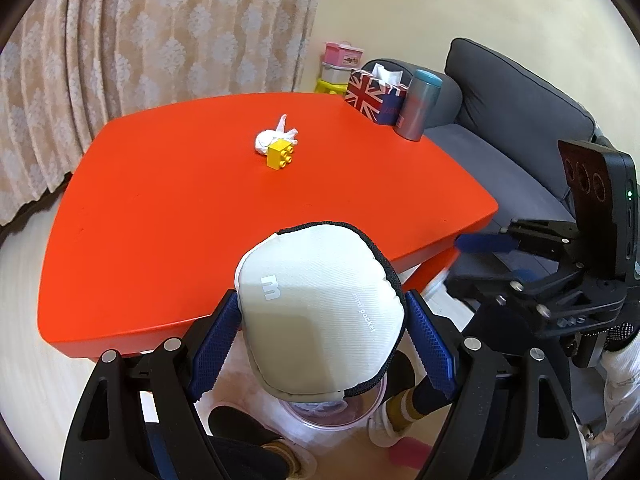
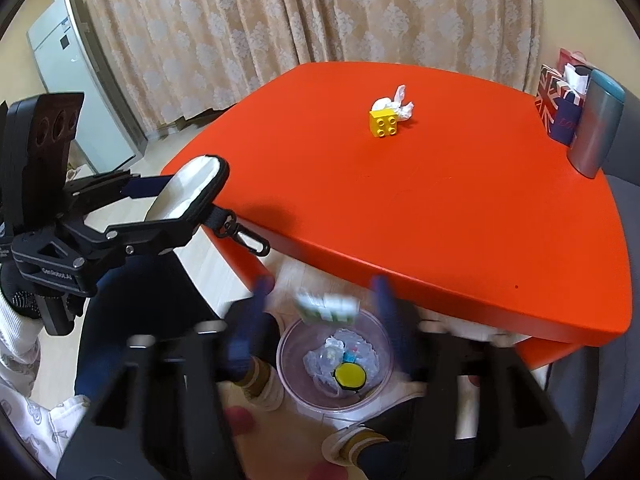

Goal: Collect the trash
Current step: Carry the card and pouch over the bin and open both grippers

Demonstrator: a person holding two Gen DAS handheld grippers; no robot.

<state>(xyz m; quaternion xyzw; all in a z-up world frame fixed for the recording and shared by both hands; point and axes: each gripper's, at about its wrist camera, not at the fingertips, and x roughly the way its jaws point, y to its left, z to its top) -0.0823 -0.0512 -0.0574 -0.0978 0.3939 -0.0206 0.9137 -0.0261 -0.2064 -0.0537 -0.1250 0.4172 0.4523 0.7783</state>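
Note:
My left gripper is shut on a white zip pouch, held over the near edge of the red table; the pouch also shows in the right wrist view. My right gripper is open and blurred above a clear plastic bin on the floor. A small green-and-white carton is in the air between its fingers, over the bin, apart from both pads. The bin holds clear wrappers and a yellow lid. A crumpled white tissue lies on the table behind a yellow toy brick.
A Union Jack tissue box and a grey-blue flask stand at the table's far right corner. A grey sofa is to the right. Curtains hang behind. My feet in slippers flank the bin.

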